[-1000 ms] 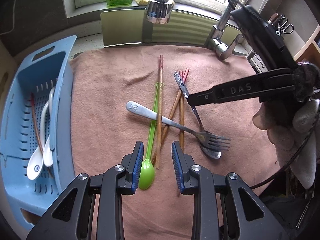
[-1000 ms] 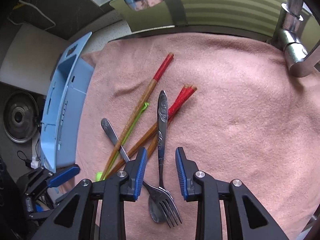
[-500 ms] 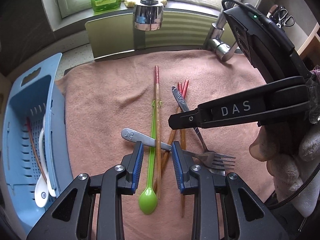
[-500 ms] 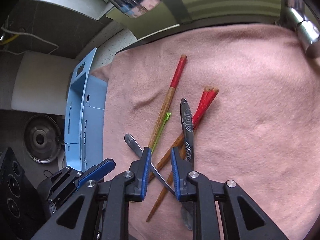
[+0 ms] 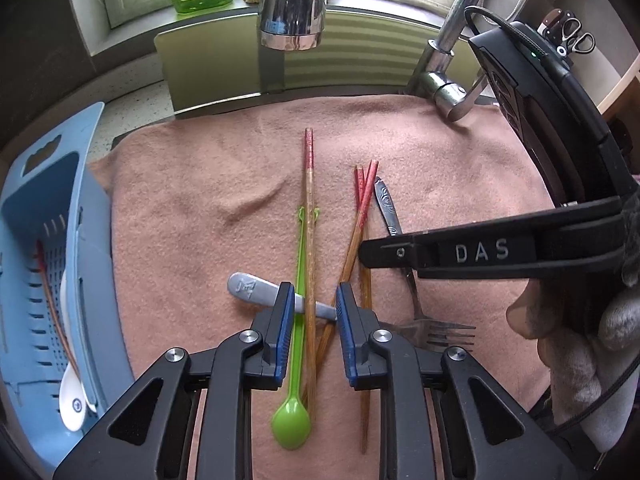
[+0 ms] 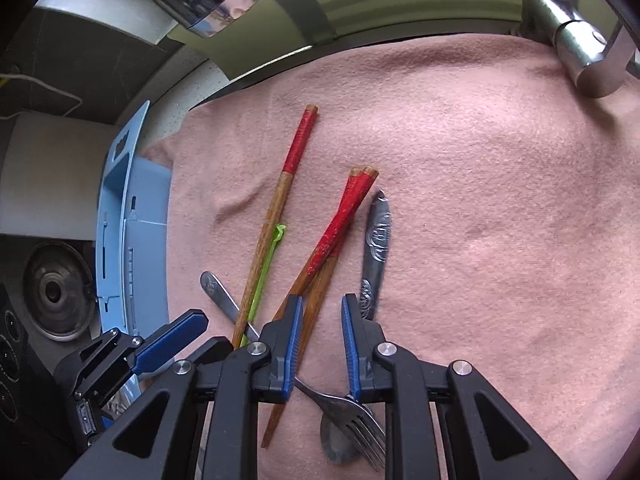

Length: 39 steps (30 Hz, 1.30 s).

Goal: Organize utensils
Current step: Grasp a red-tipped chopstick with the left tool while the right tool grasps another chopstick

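Note:
On a pink towel point(image 5: 192, 184) lies a crossed heap: a green plastic spoon point(image 5: 291, 426), one red-topped chopstick point(image 5: 309, 216), a pair of chopsticks point(image 5: 362, 208), a fork point(image 5: 440, 332) and a metal spoon with an ornate handle point(image 5: 386, 204). My left gripper point(image 5: 314, 300) is just over the heap. Its jaws are closing around the green spoon's handle, the single chopstick and the fork's handle, and the pads are clear of them. My right gripper point(image 6: 322, 312) is narrowly open. One chopstick of the pair point(image 6: 344, 208) runs between its pads, with towel showing beside it.
A blue slotted basket point(image 5: 48, 264) at the left holds white spoons point(image 5: 72, 408) and a chopstick. The faucet head point(image 5: 291, 20) hangs over the towel's far edge and the tap point(image 5: 444, 80) stands at the back right. A gloved hand point(image 5: 580, 340) holds the right gripper.
My left gripper has moved in over the crossed utensils and its jaws have narrowed. My right gripper's jaws have narrowed too, and it has shifted from the metal spoon's handle to the chopstick pair.

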Each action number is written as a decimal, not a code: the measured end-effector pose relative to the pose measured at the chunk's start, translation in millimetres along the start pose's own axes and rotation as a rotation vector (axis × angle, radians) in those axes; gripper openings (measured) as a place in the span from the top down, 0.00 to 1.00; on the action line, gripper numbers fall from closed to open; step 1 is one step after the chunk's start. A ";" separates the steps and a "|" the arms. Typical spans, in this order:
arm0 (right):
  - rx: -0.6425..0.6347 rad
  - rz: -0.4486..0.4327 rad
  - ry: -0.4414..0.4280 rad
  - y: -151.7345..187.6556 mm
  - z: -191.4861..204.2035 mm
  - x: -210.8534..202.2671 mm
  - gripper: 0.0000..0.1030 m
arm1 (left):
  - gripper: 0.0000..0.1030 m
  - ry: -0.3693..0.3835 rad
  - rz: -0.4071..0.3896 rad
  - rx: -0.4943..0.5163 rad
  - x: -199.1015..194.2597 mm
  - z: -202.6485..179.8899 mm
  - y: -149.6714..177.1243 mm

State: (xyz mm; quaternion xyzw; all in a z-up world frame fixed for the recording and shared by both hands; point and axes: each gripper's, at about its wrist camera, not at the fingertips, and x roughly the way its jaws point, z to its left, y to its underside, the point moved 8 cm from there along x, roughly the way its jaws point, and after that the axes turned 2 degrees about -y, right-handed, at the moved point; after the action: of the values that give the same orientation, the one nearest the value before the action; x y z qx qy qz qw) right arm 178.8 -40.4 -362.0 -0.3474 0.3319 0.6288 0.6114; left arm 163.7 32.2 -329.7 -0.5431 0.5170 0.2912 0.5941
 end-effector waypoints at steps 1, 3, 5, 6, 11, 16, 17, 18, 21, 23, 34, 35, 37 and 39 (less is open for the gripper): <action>-0.002 -0.003 0.006 -0.3 0.2 1.1 0.82 | 0.81 -0.004 0.006 0.003 3.3 0.3 -1.9; -0.007 -0.008 0.009 -0.5 2.8 2.1 0.82 | 0.81 -0.017 0.011 0.010 6.2 1.9 -3.4; -0.027 -0.009 0.023 -0.8 5.9 3.7 0.82 | 0.81 -0.020 0.020 0.015 10.5 2.9 -4.6; -0.037 -0.011 0.038 -1.0 8.2 5.5 0.82 | 0.81 -0.024 0.023 0.019 12.3 3.3 -4.4; -0.057 -0.018 0.089 -2.8 10.3 8.3 0.88 | 0.93 -0.030 0.048 0.032 20.1 2.8 -1.0; -0.051 -0.022 0.071 -3.6 6.6 7.6 0.90 | 0.95 -0.042 0.048 0.031 20.5 3.3 4.0; -0.044 -0.023 0.069 -3.8 5.8 7.2 0.91 | 0.95 -0.041 0.048 0.029 19.3 4.0 5.3; -0.039 -0.026 0.069 -3.9 4.1 6.1 0.91 | 0.95 -0.041 0.049 0.029 18.4 5.0 6.8; -0.028 -0.033 0.070 -4.1 -0.7 2.7 0.92 | 0.95 -0.037 0.059 0.028 15.6 7.9 14.3; -0.015 -0.040 0.075 -3.8 -4.3 0.1 0.93 | 0.95 -0.041 0.068 0.034 14.3 9.1 19.4; -0.054 -0.018 0.086 -0.7 -1.3 2.5 0.92 | 0.94 -0.038 0.073 -0.001 22.7 13.6 8.2; -0.058 -0.019 0.087 -0.5 -0.7 2.4 0.92 | 0.94 -0.039 0.075 -0.002 24.5 13.8 6.3; -0.063 -0.019 0.090 -0.3 0.1 2.1 0.92 | 0.92 -0.044 0.077 0.001 27.0 13.7 3.1; -0.055 -0.020 0.086 -0.6 0.8 2.1 0.92 | 0.90 -0.045 0.077 0.000 28.9 14.3 -0.8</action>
State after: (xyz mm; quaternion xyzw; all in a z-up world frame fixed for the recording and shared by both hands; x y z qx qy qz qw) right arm 179.4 -38.5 -363.4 -0.3939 0.3370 0.6161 0.5930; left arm 177.2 39.3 -358.0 -0.5161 0.5239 0.3263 0.5939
